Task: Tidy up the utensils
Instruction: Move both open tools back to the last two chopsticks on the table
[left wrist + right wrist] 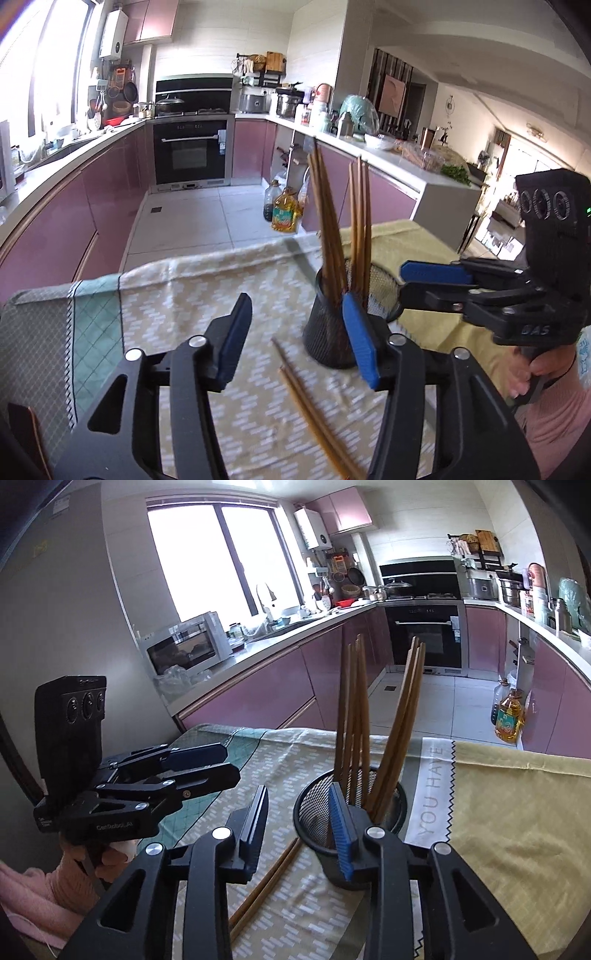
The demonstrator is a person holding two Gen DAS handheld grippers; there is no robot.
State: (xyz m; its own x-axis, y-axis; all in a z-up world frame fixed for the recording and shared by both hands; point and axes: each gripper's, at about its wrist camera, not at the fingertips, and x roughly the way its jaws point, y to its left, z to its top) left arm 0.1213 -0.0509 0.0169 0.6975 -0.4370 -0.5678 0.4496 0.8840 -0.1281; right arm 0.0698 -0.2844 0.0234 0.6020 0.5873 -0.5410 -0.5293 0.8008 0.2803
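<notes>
Behind my patterned tablecloth (207, 295) runs the pink kitchen, and both my left gripper (295, 339) and right gripper (299, 830) hang apart and empty near the mesh holder (321, 812), its chopsticks (354, 716) upright, one loose pair (314, 413) awaiting pickup.

Black wire-mesh holder (317, 812), matt wooden chopsticks (354, 716), woven cloth (517, 812)

Bright daylight, fisheye bend, dark corners.
Large glass kitchen window (218, 557) blown out; loose brown wooden chopsticks (314, 417) motion-blurred.
</notes>
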